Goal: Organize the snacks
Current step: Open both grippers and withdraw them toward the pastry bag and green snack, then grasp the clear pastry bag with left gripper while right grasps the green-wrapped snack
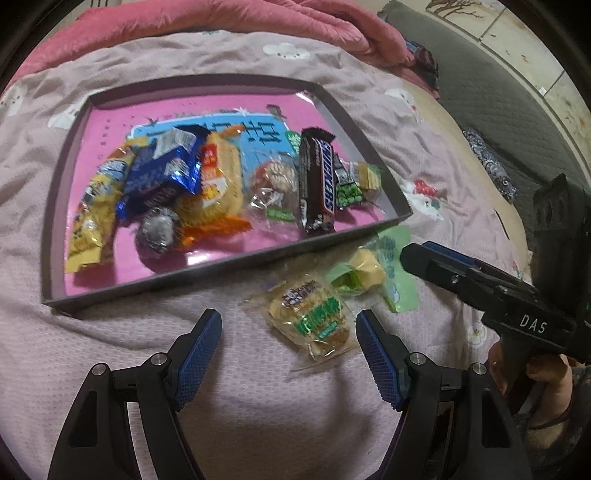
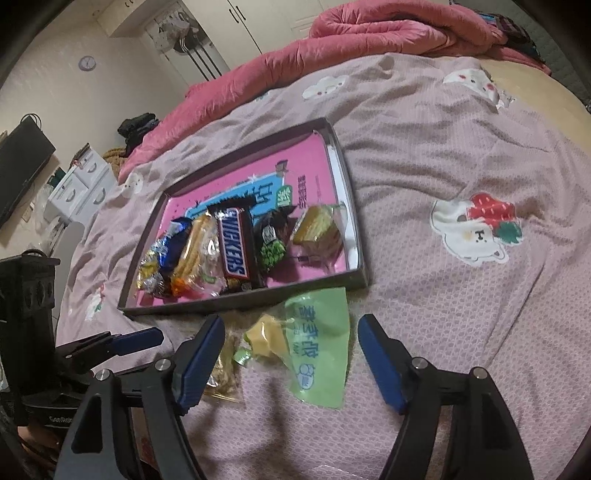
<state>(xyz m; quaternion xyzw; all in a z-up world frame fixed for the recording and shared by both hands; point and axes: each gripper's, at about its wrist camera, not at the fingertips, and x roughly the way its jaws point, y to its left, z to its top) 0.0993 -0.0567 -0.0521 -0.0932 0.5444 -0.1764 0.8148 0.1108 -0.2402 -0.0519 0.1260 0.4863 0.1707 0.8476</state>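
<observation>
A shallow grey box with a pink floor (image 1: 236, 258) (image 2: 354, 229) lies on the bed and holds several snacks, among them a Snickers bar (image 1: 318, 181) (image 2: 233, 247). Two snacks lie on the blanket in front of it: a clear packet with green print (image 1: 314, 317) and a green wrapper with a yellow piece (image 1: 384, 266) (image 2: 317, 347). My left gripper (image 1: 290, 343) is open and empty, low over the clear packet. My right gripper (image 2: 291, 354) is open and empty around the green wrapper; its side shows in the left wrist view (image 1: 436, 258).
The pink patterned blanket (image 2: 443, 166) covers the bed. A rolled red duvet (image 2: 369, 33) lies behind the box. A white drawer unit (image 2: 81, 184) and a monitor (image 2: 22, 166) stand at the far left. A dark mat (image 1: 491, 96) lies beside the bed.
</observation>
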